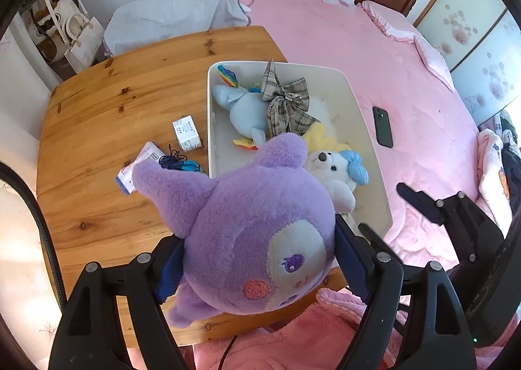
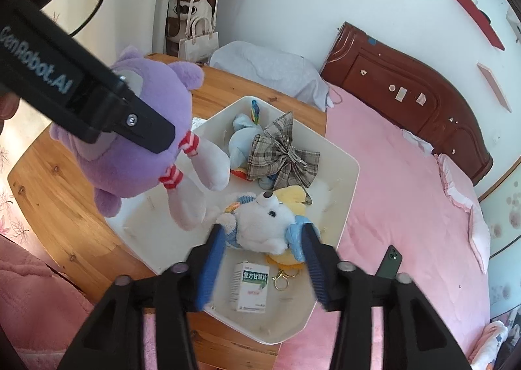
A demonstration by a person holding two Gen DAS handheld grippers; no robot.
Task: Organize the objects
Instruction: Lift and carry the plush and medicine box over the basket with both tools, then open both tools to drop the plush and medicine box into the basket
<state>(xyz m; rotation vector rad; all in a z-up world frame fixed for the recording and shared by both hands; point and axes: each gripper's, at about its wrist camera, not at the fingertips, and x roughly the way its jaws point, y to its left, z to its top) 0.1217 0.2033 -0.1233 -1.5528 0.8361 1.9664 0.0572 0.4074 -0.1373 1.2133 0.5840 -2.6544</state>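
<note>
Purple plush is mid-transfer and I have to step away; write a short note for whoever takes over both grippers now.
Left gripper: shut on the purple plush, held above the near end of the white bin.
Right gripper: open, pads either side of the white plush dog, not pressing it.
In the bin: blue pony plush, plaid bow, dog, medicine box.
On the wooden table: small white box, packet, dark cord. Phone on the bed.
Left: release the purple plush into the bin, then collect the table items.
</note>
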